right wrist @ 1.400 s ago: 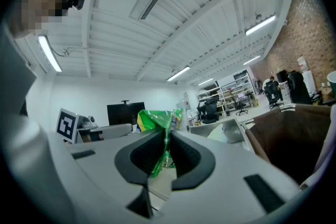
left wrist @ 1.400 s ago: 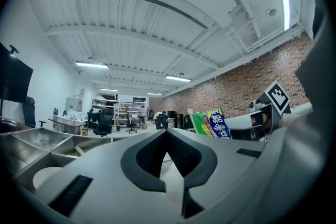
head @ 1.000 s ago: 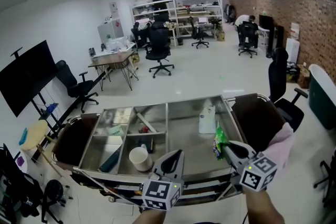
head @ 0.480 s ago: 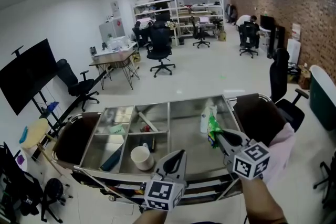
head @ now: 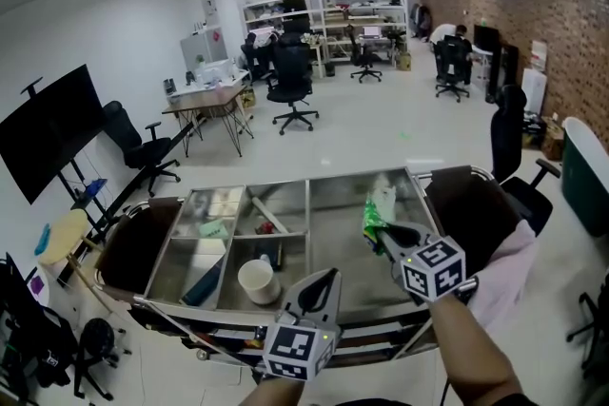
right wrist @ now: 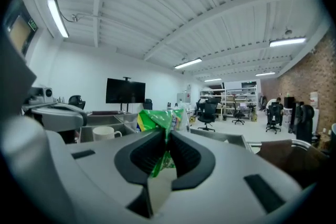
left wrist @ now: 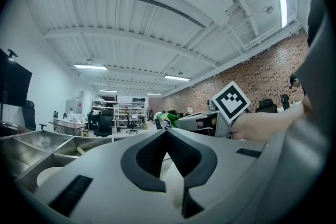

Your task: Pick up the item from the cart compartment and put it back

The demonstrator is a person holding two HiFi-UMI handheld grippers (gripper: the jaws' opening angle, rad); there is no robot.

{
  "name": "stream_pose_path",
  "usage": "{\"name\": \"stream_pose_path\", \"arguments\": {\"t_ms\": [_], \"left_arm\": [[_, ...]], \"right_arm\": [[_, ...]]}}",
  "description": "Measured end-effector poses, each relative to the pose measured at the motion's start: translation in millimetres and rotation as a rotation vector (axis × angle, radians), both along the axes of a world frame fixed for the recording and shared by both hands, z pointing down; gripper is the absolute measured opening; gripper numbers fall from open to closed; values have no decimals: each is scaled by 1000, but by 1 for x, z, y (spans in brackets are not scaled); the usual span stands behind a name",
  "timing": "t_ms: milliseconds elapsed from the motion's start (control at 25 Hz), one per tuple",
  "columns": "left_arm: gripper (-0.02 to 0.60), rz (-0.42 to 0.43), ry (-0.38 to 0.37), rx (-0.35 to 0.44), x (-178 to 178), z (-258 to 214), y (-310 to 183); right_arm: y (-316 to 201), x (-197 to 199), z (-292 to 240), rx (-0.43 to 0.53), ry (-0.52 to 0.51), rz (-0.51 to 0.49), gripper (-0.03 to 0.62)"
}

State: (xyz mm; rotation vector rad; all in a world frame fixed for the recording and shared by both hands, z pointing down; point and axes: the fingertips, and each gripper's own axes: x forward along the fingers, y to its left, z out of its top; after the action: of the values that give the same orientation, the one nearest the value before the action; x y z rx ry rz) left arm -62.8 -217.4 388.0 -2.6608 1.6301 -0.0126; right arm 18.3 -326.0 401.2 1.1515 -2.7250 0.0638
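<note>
Packet (head: 372, 218) over roomy right compartment (head: 338, 254)

The steel cart (head: 335, 247) is split into a large right compartment and four smaller ones to its left. A white mug (head: 256, 281) stands in the front middle one, a dark flat thing (head: 202, 281) leans in the front left, a pale stick (head: 270, 222) lies in the rear middle, and a white pouch (head: 383, 202) rests at the far end of the large one

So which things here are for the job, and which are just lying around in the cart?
For the job:
- green packet, pinched in the right gripper
- the cart's big compartment

Just lying about:
- white cup
- white container
- left gripper, shut with nothing in it
</note>
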Motion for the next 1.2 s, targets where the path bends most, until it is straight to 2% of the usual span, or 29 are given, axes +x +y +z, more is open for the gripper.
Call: {"name": "stream_pose_path", "arguments": {"t_ms": [200, 640, 720, 760, 800, 880, 1040, 1200], "left_arm": [[0, 4, 2, 0, 1, -1, 1], [0, 2, 11, -1, -4, -2, 3], [0, 1, 10, -5, -5, 0, 1], [0, -1, 11, -4, -7, -1, 1], [0, -2, 12, -3, -8, -1, 0], [0, 2, 17, -2, -8, -2, 1], [0, -1, 21, -8, -10, 0, -1], [0, 0, 22, -10, -11, 2, -1]], "right_arm": [[-20, -16, 24, -8, 147, -18, 54], [-35, -45, 45, -7, 326, -88, 57], [-35, -51, 57, 23, 438, -113, 68], [-35, -53, 67, 41, 525, -124, 94], [-34, -54, 75, 60, 608, -134, 155], [-32, -55, 88, 76, 702, -151, 181], [-31, -55, 95, 50, 692, -160, 192], [-33, -57, 85, 64, 654, -145, 192]]}}
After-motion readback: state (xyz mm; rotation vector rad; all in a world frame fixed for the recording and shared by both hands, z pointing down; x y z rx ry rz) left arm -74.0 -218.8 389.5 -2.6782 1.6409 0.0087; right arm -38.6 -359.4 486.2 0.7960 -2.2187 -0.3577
